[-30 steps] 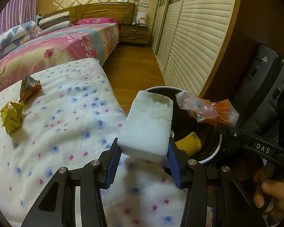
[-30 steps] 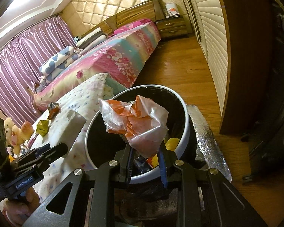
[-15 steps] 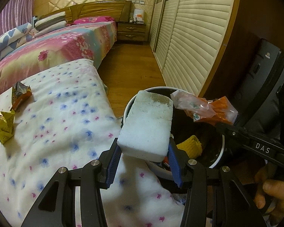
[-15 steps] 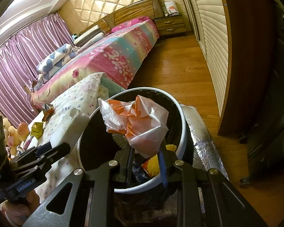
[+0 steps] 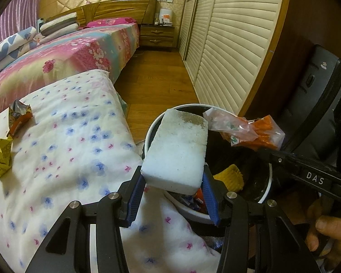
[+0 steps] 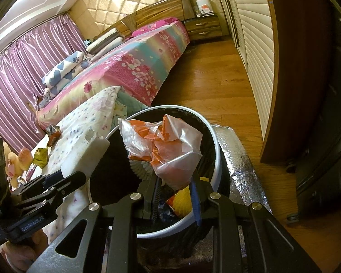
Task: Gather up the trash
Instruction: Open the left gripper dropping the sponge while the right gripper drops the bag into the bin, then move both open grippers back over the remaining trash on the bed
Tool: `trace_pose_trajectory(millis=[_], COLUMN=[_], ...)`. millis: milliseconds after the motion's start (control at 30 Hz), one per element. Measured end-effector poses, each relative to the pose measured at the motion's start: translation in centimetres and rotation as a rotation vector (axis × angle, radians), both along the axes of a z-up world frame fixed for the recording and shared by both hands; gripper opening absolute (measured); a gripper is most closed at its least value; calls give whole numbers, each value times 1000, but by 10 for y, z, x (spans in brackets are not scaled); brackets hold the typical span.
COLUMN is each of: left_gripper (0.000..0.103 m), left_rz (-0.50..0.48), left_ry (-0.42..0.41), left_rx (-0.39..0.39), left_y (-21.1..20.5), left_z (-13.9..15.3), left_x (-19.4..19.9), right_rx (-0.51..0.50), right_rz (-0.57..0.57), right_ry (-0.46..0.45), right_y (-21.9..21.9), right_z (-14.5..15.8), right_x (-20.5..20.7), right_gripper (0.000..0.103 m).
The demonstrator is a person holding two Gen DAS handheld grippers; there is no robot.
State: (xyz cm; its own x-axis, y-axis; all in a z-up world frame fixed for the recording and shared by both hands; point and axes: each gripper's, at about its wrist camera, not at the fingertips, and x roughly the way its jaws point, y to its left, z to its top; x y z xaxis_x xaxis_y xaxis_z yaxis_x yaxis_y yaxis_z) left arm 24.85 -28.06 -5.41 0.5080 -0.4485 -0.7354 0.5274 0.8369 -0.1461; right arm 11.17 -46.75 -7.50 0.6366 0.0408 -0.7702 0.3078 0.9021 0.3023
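My left gripper (image 5: 172,195) is shut on a white foam block (image 5: 177,152) and holds it over the near rim of the round black trash bin (image 5: 270,182). My right gripper (image 6: 175,195) is shut on a crumpled clear and orange plastic bag (image 6: 163,150), held above the bin's (image 6: 213,141) opening. The bag also shows in the left wrist view (image 5: 245,134), and the foam block in the right wrist view (image 6: 86,154). Yellow and coloured trash (image 5: 230,177) lies inside the bin. Two crumpled wrappers, one yellow (image 5: 0,154) and one orange (image 5: 18,116), lie on the floral quilt.
The white floral quilt (image 5: 63,150) lies left of the bin. A pink bed (image 5: 79,52) stands behind it. A louvred wardrobe (image 5: 234,45) runs along the right and dark luggage (image 5: 311,104) stands beside the bin. Silver foil (image 6: 238,159) lies right of the bin.
Both grippers have moved nearer over the bin with their loads. The foam block, earlier above the quilt's edge, now overlaps the bin's rim.
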Motion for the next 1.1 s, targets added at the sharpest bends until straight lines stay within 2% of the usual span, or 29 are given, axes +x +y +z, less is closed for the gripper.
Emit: trace_pose_trajectory(millis=[133,167,200,233,300,467,600,733,1100], left_gripper=[53,58,58,58,59,60,63,63,63], left_rz=[2,8,11,13,20,46,87,133,275], left_ry=[11,17,21,23,26,27,30,35,45], left_rx=[-4,-1,-7,-15,-20,-36,-50,-59,-72], left_y=[0,0,1,3,8,24,46,72,145], left_z=[0,-1,-1,0,0,2,3,5,7], left_x=[0,1,1,1,-1,-8,-17,-25,-44], right_rx=[5,4,3,5,9,14,23,39,72], right_rz=[-5,-6,-9,-10,-15,-18,-10,16,122], right_ry=[1,-1,-1,-4,-15,-32,-56,-63,-80], right_y=[-3,-2,-3,-3,-3,0,10,25,79], right_z=[-1,-1,0,0,2,6,10,13,17], right_x=[1,1,1,0,-2,-7,-8,-5,7], right_gripper=[28,29,35,48,62,68,80,85,87])
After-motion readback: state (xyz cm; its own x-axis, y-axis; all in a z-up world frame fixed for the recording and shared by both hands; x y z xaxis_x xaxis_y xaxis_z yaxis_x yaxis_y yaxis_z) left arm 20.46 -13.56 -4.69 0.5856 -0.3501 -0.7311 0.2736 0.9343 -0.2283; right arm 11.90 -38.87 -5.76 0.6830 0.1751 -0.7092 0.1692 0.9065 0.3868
